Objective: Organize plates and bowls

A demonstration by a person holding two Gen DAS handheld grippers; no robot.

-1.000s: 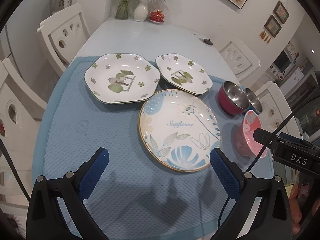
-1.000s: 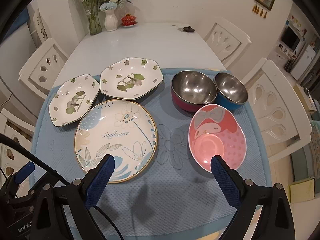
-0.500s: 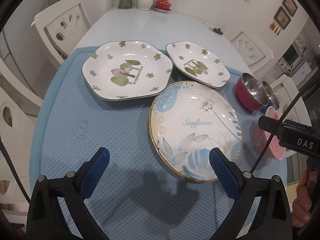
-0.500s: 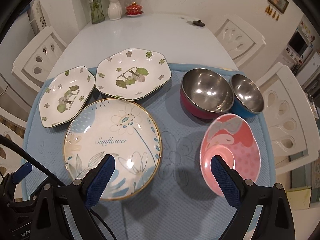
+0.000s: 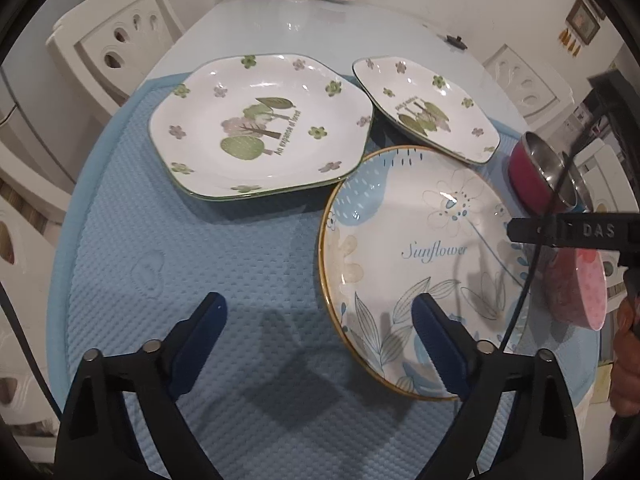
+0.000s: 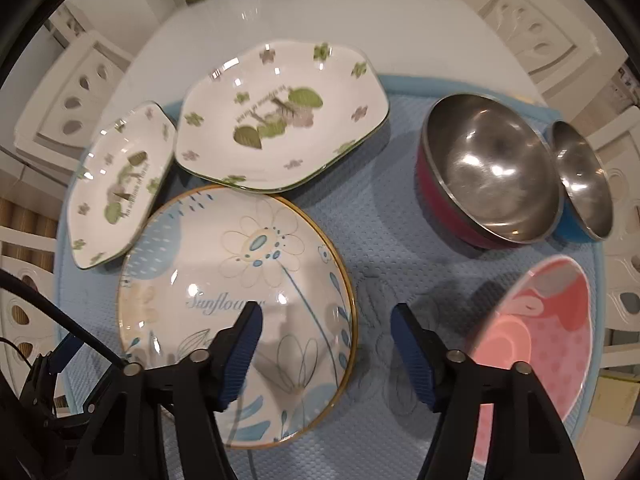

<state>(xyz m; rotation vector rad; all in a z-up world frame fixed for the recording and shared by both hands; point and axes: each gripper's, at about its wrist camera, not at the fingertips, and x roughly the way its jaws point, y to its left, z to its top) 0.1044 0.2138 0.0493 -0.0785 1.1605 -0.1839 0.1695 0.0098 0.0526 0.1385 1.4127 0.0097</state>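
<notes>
Blue quilted matting [image 6: 384, 240] covers the near end of the desk [image 5: 320, 32], and everything is placed here relative to the round Sunflower plate [image 6: 236, 300]. Beyond that plate lie the two hexagonal green-flowered plates [image 5: 260, 136] [image 5: 424, 116]; to its right stand the red steel bowl [image 6: 488, 176], the pink bowl [image 6: 540, 340] and the small blue steel bowl [image 6: 584, 180].

The right tool [image 6: 326, 344] straddles the plate's right rim, one finger over the plate and the other outside over the mat (its jaws have just been closing, about half open, nothing pressed yet). The left tool [image 5: 316, 336] is spread wide and empty, the plate's left rim passing between its fingers. The right tool is judged better placed for a rim grasp.
</notes>
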